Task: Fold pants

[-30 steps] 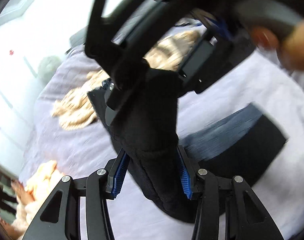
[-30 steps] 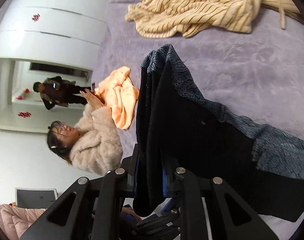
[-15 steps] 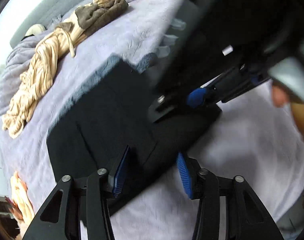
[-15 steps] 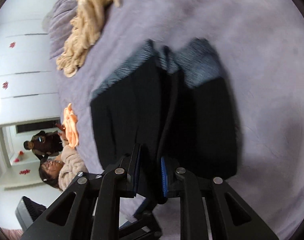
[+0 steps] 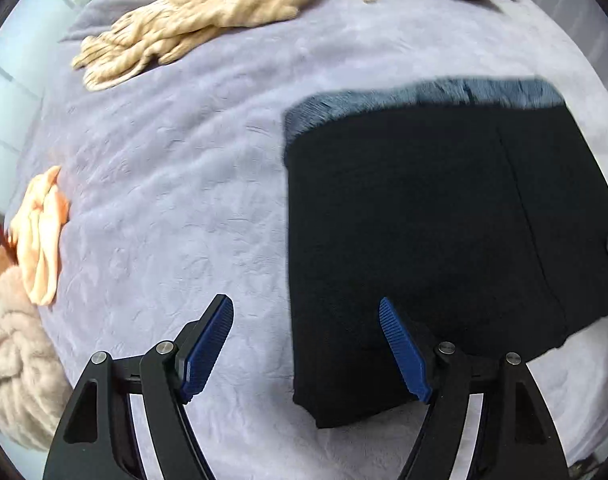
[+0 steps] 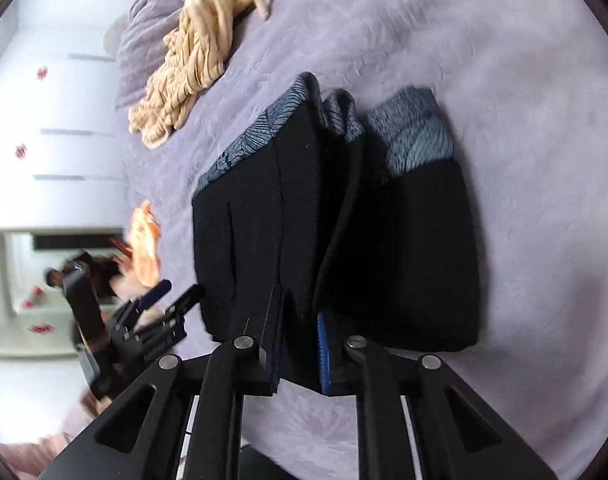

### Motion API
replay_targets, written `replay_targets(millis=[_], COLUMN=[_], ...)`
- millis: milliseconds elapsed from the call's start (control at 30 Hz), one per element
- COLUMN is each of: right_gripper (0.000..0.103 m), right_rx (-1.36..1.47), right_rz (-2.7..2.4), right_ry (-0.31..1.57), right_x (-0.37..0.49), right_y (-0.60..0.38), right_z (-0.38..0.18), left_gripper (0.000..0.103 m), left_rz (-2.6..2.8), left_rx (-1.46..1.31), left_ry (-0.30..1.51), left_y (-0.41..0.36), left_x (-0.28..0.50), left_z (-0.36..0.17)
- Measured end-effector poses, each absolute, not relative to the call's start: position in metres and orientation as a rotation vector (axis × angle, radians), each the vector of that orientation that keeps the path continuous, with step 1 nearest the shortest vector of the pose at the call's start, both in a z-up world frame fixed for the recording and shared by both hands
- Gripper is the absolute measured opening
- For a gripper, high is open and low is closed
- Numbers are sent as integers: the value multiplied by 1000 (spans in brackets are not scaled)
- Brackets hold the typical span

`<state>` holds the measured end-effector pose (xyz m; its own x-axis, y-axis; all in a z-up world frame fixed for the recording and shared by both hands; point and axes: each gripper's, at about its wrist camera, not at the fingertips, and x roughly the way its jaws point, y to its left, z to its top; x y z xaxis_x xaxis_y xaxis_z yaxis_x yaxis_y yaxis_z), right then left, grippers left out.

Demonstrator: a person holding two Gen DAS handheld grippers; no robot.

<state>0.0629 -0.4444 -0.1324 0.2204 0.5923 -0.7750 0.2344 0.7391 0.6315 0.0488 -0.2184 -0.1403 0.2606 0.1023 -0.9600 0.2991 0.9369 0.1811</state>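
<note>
Right wrist view: right claw clamped on folded black pants; left claw just opened, empty. Let go gently, then smooth flat.

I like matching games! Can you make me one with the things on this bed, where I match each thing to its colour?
Things:
1. pants
2. blanket
3. striped sweater
4. small cloth

Colours:
A. pale orange
B. black with a blue-grey patterned band
C. lilac
D. beige with dark stripes

Pairs: 1-B, 2-C, 3-D, 4-A
</note>
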Motion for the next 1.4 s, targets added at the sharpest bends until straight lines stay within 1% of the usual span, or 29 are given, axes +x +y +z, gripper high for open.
replay_targets(millis=[33, 67, 100, 167, 233, 333, 367, 433, 533, 600, 633, 667, 700, 733, 767, 800, 833, 867, 1100, 1167, 1267, 1300, 1333, 1367, 1400], right_gripper=[15, 17, 17, 18, 20, 21, 24, 24, 24, 25, 29, 36, 40, 43, 43, 43, 46, 47, 49, 54, 57, 58, 59, 60, 60], right_rx=[678, 568, 527, 606, 692, 695, 700, 689, 641, 617, 588, 567, 541, 515, 484, 450, 429, 427, 460, 460, 425, 411, 404, 400, 402], right_rz=[258, 206, 180, 148, 144, 111, 101, 64, 54, 78, 86, 88, 90, 90, 79, 63, 52, 48, 80, 87, 94, 95, 94, 94, 94], right_ry=[1375, 1428, 1464, 1472, 1430, 1440, 1444, 1435, 1338, 1301, 1304, 1317, 1349, 1383, 1417, 1450, 1462, 1452, 1454, 1454, 1449, 1446, 1444, 1444, 1445], right_x=[64, 65, 65, 59, 51, 41, 38, 29, 33, 31, 37, 43, 48, 52, 55, 56, 55, 54, 56, 57, 56, 54, 53, 53, 54], right_y=[-442, -438, -435, -440, -448, -451, -452, -457, -450, -449, -442, -436, -429, -422, -416, -412, -411, -412, -421, -419, -412, -411, -410, -409, -409], right_z=[-135, -149, -163, -178, -173, -168, -164, -151, -122, -112, -112, -113, -121, -133, -145, -157, -163, -165, -166, -168, -166, -164, -164, -163, -162], left_gripper=[77, 77, 77, 77, 77, 79, 81, 82, 82, 82, 82, 82, 82, 85, 90, 91, 91, 91, 91, 91, 92, 93, 97, 99, 100], left_rz=[-150, -155, -143, -118, -118, -127, -124, -121, -117, -112, -110, -106, -104, -102, -97, -92, -93, -93, -90, -94, -97, -95, -86, -80, -79], left_rx=[397, 452, 504, 553, 513, 454, 451, 451, 458, 472, 476, 477, 477, 476, 477, 477, 468, 456, 454, 457, 457, 458, 465, 467, 460], left_ry=[1288, 1258, 1231, 1204, 1231, 1276, 1284, 1294, 1300, 1299, 1301, 1303, 1307, 1312, 1318, 1323, 1327, 1333, 1341, 1343, 1349, 1350, 1347, 1345, 1350], left_y=[-226, -233, -237, -242, -238, -221, -219, -223, -225, -228, -230, -230, -231, -232, -231, -230, -228, -227, -227, -227, -226, -226, -226, -225, -224], left_x=[50, 43, 41, 48, 51, 63, 67, 56, 56, 51, 49, 49, 48, 48, 49, 50, 51, 52, 52, 52, 53, 53, 54, 55, 56], left_z=[-149, -156, -154, -150, -151, -162, -164, -160, -162, -161, -157, -156, -153, -151, -152, -152, -153, -152, -153, -153, -153, -153, -154, -154, -155])
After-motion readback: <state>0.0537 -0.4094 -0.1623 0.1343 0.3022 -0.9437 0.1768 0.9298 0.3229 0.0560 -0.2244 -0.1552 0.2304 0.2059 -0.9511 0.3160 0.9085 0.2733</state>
